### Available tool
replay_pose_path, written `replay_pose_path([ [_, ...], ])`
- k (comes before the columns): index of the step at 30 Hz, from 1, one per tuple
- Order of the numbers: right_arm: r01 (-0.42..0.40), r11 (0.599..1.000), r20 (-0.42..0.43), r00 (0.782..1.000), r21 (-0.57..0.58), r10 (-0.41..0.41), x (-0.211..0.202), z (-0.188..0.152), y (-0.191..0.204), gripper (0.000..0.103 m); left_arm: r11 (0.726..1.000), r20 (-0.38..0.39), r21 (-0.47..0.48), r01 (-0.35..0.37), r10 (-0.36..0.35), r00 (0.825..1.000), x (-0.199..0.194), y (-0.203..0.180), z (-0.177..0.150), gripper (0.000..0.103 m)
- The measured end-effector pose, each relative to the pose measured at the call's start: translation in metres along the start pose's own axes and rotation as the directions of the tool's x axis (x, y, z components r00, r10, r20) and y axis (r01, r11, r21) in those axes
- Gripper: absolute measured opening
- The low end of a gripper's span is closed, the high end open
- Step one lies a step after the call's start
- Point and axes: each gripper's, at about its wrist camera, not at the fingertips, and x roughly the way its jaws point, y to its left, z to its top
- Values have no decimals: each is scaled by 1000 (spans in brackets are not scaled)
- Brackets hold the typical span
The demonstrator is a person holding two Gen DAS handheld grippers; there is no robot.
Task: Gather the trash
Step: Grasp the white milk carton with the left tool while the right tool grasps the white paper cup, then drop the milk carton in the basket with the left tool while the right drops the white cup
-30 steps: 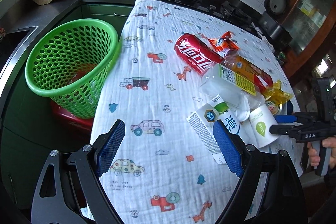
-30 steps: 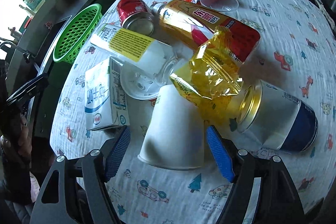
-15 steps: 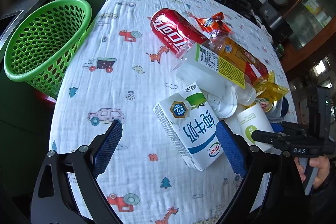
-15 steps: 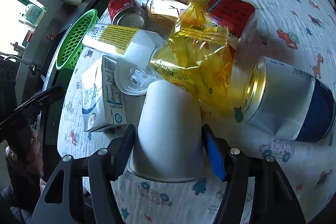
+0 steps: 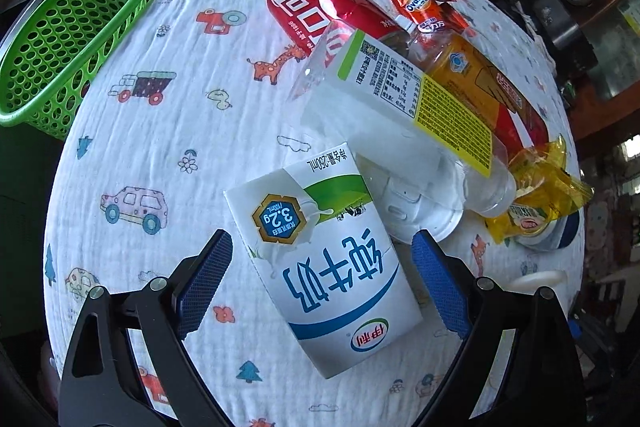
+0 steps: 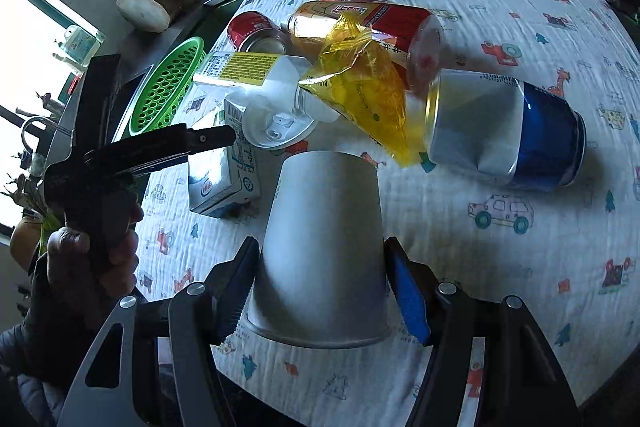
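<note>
Our right tool [image 6: 320,291] grips an upturned white paper cup [image 6: 322,247] near the rim, both blue pads pressed to its sides, at the near edge of the tabletop [image 6: 500,267]. Our left tool [image 5: 320,287] stands wide over a white milk carton [image 5: 324,267] lying flat on the printed cloth; the carton sits between the pads, with cloth showing on either side, so nothing is gripped there.

Beyond the carton the trash crowds together. A clear bottle with a yellow label [image 5: 404,111] lies across a white plastic lid [image 5: 420,215], and behind it a red can [image 5: 316,7] rests on its side beside an orange snack wrapper [image 5: 428,7] and an orange-and-red drink bottle [image 5: 484,79]. A crumpled yellow bag [image 6: 360,99] leans against a dented blue-and-silver can [image 6: 504,131], which lies on its side just past the cup.

From the left wrist view, the left half of the tabletop is bare cloth, running clear to the rounded edge. The green perforated basket [image 5: 68,39] stands just off that edge, lower than the cloth, its mouth open toward us. From the right wrist view, open cloth also stretches to the right of the blue-and-silver can. A hand [image 6: 92,259] in a dark sleeve holds the left tool's handle.
</note>
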Motion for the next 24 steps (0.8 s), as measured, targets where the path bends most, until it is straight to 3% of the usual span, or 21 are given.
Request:
replay_pose_path([
  [6,5,1000,0,1000,20,-5,-3,-9,-5,62,999,-22,-24,-22,21,1000,13,3,2,88],
  [8,10,1000,-4,1000,21,-10,-2,-10,-6,62,999,-29,-31,9,-9,1000,14,4,2,81],
  [12,10,1000,-11,1000,12,-10,1,-7,-2,62,1000,-14,-8,3,-3,1000,9,2,1,79],
  [24,-32,997,-24,999,-74,30,16,16,40,62,997,65,9,79,-79,995,-44,49,-2,74],
])
